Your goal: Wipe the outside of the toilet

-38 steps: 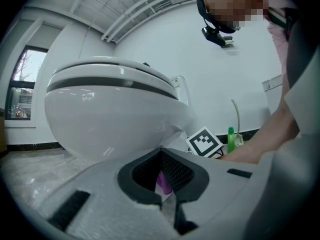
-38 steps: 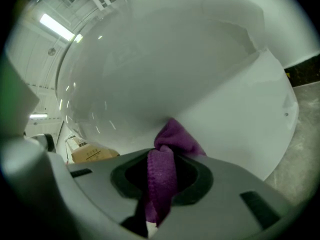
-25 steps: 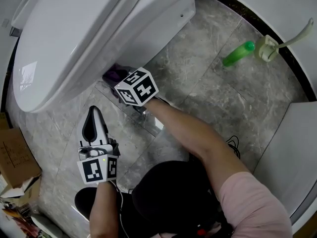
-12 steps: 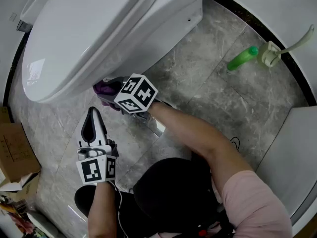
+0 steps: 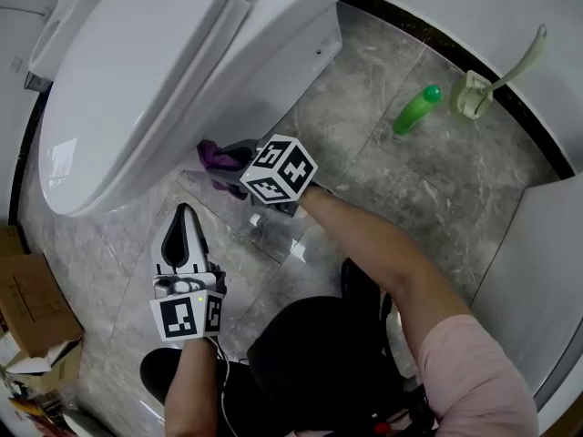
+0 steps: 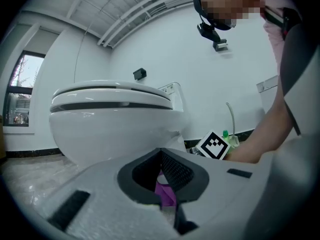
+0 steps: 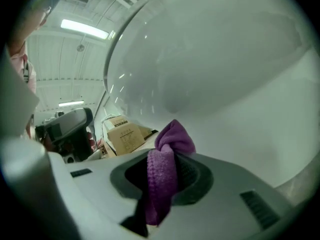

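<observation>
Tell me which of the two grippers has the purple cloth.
The right gripper, up beside the toilet, is shut on the purple cloth; the left gripper, lower over the floor, holds nothing.

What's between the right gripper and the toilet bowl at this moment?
A purple cloth, clamped by the right gripper, with its bunched end up at the white outside of the toilet bowl. The right gripper view shows it best.

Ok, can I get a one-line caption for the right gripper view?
Right gripper clamps a purple cloth close under the white toilet bowl, cardboard box behind.
</observation>
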Action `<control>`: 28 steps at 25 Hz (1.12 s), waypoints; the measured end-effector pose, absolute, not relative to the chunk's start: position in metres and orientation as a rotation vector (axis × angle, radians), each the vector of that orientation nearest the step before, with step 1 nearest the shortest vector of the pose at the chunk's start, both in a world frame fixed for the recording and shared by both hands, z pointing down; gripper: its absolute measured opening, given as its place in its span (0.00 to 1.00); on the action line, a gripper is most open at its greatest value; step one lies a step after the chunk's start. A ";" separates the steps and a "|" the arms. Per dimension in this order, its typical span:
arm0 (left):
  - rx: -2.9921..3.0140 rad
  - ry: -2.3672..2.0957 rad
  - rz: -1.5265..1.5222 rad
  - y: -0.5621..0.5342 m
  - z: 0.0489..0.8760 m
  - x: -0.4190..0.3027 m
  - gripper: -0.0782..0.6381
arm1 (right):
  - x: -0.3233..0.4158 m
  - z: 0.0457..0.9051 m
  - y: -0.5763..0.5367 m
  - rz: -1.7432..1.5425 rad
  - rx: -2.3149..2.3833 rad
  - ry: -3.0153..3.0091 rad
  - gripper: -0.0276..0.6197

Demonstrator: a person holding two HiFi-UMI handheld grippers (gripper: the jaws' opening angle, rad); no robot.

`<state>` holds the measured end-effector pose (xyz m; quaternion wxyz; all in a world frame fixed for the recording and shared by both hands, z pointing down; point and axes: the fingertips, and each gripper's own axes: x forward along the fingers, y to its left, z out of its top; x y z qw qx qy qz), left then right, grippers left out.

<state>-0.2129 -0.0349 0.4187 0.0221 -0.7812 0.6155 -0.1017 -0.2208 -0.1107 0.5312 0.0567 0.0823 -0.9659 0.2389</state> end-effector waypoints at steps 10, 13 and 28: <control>-2.533 1.760 -0.322 -0.072 0.423 -0.149 0.11 | -0.091 0.549 -0.206 0.753 0.765 -2.876 0.17; -2.561 1.716 -0.342 -0.083 0.428 -0.133 0.12 | -0.051 0.556 -0.240 0.748 0.944 -2.832 0.17; -2.652 1.731 -0.432 -0.121 0.465 -0.109 0.12 | 0.027 0.617 -0.345 0.777 1.342 -2.607 0.17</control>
